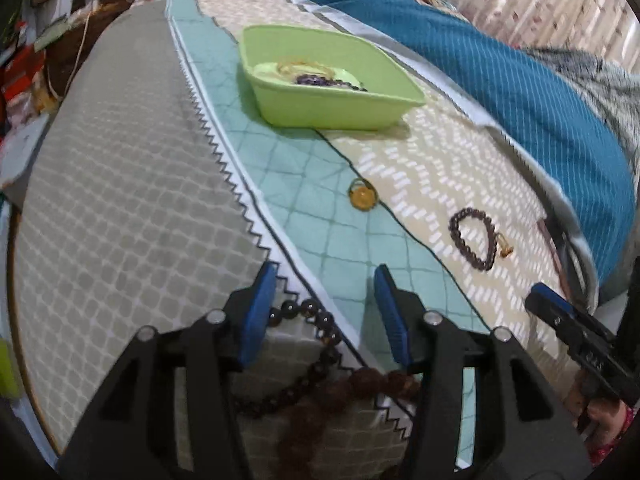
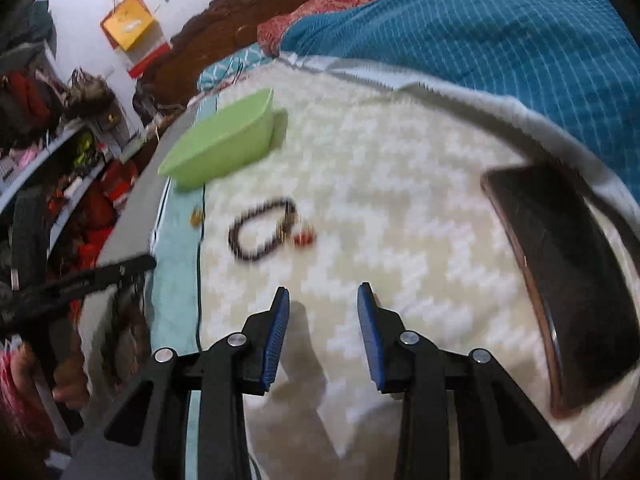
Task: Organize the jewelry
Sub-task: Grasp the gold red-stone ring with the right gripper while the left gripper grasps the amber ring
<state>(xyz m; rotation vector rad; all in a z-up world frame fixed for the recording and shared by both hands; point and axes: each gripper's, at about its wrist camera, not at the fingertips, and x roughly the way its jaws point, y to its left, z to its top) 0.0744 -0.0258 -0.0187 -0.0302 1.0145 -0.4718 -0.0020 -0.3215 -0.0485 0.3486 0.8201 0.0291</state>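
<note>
A bed (image 1: 132, 168) is seen from two gripper-mounted cameras, covered by a patterned spread (image 1: 420, 160) in grey, mint and beige bands. A teal blanket (image 1: 520, 92) is heaped along the far side, toward 2 o'clock in the left wrist view.

A dark flat rectangular object (image 2: 560, 280) is seen in the right wrist view at 3 o'clock, lying on the spread; what it is cannot be told.

A light green tub (image 1: 332, 112) is set on the spread at 12 o'clock in the left wrist view. Inside it, a purple bead strand (image 1: 320, 79) and some pale gold pieces are heaped together.

The left gripper (image 1: 324, 280) is shown at 6 o'clock in its own view, its blue-padded jaws released and standing apart. A long dark bead necklace (image 1: 316, 316) is draped on the spread between and just behind them, touched by neither pad as far as can be seen.

The right gripper (image 2: 323, 294) is shown at 6 o'clock in its own view, blurred, jaws parted with only bare spread between them. It also appears at 4 o'clock in the left wrist view.

A dark beaded bracelet (image 1: 474, 238), with a small tassel at its side, is laid flat at 3 o'clock in the left wrist view, well apart from the tub.

A small gold ring (image 1: 362, 196) with an amber stone is laid between tub and bracelet, near centre.
</note>
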